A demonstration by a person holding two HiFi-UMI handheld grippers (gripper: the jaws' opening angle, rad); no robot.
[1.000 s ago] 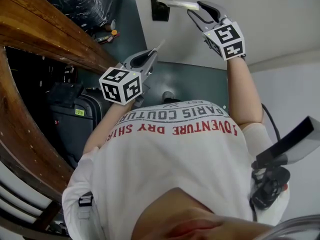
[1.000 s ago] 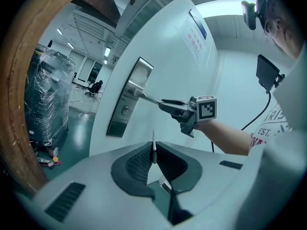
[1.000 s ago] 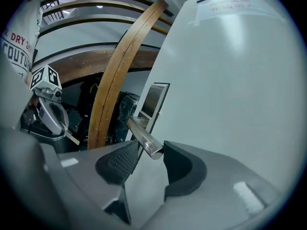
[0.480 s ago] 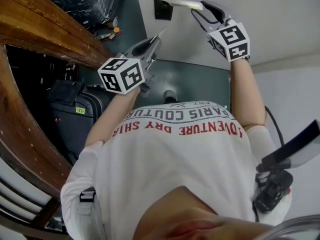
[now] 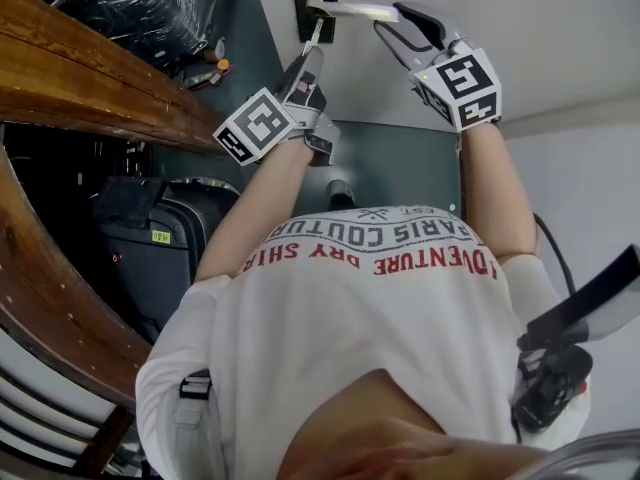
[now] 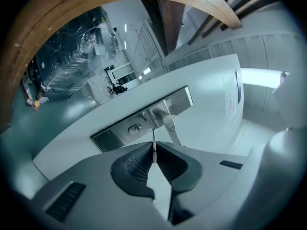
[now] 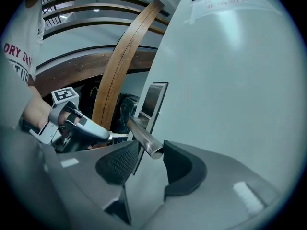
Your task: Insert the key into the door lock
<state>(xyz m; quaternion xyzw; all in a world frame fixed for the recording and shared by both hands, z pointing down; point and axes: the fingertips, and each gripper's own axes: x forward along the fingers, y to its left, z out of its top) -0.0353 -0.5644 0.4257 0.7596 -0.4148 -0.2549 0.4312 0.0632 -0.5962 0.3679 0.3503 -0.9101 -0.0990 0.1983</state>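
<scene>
Handle [image 6: 168,121] juts from lock plate [image 6: 110,135], beside keyhole [image 6: 136,127] | I see left gripper [image 6: 153,153] pinching key [image 6: 153,140], tip near plate | right gripper [image 7: 146,159] spread around handle end

My thin silver key [image 6: 153,139] stands edge-on, pinched in my left tongs [image 6: 153,152], its tip just short of the steel door lock [image 6: 115,135], beside the keyhole [image 6: 136,127].

The left gripper [image 5: 312,56] holds the key [image 5: 316,34] at the lock plate [image 5: 300,3]; the right gripper's [image 5: 393,21] fingers [image 5: 420,16] flank the door handle's [image 5: 350,10] end.
</scene>
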